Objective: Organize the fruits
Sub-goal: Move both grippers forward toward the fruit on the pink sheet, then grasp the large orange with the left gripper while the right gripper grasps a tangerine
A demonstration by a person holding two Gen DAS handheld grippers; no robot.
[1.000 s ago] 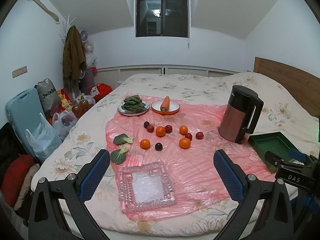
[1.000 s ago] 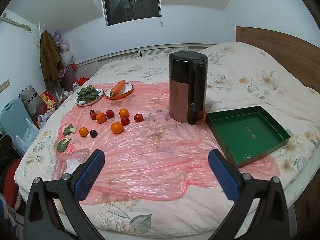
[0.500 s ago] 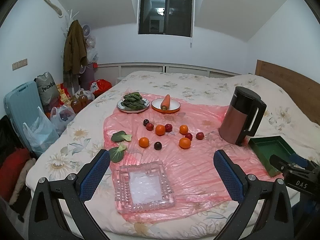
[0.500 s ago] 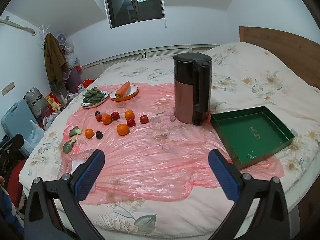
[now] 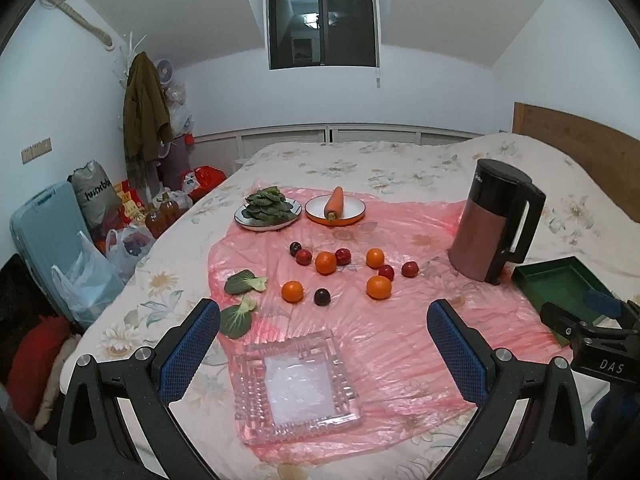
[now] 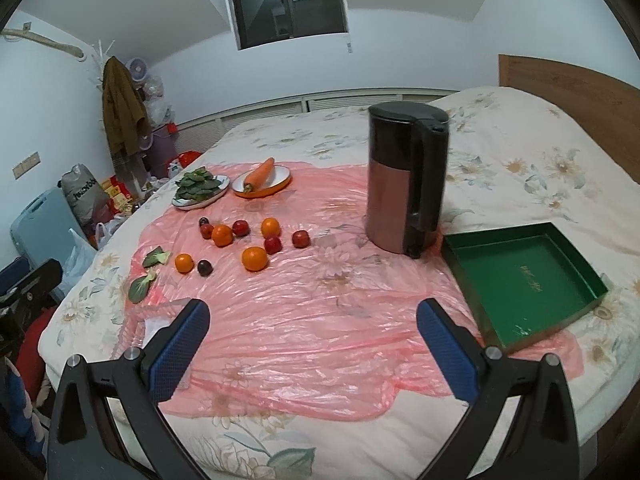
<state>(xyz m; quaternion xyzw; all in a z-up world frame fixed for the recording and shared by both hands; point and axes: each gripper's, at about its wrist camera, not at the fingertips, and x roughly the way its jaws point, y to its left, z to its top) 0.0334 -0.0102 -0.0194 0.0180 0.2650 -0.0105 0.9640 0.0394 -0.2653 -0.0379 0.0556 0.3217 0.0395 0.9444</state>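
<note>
Fruit lies loose on a pink sheet (image 5: 392, 344) spread over the bed (image 5: 400, 160): four oranges and several small dark red plums in a scatter near the sheet's middle. One orange (image 5: 292, 291) sits nearest the left side with a dark plum (image 5: 322, 297) just beside it; another orange (image 5: 378, 287) lies to their right, and two more (image 5: 325, 263) (image 5: 375, 258) sit farther back among the plums (image 5: 409, 269).

The left gripper (image 5: 323, 354) hangs above the near edge of the bed with its jaws spread wide and nothing between them. Below it rests a clear glass tray (image 5: 298, 386), well short of the fruit. The right gripper (image 6: 313, 348) is likewise wide apart and empty, over bare sheet, with a green tray (image 6: 520, 280) to its right and the fruit well ahead to its left.

A kettle (image 6: 404, 176) stands upright on the sheet just behind the green tray. At the far edge of the sheet are a plate of greens (image 5: 267, 210) and, beside it, a dish with a carrot (image 5: 335, 208). Two loose green leaves (image 5: 244, 282) lie at the sheet's left edge, near the glass tray.
</note>
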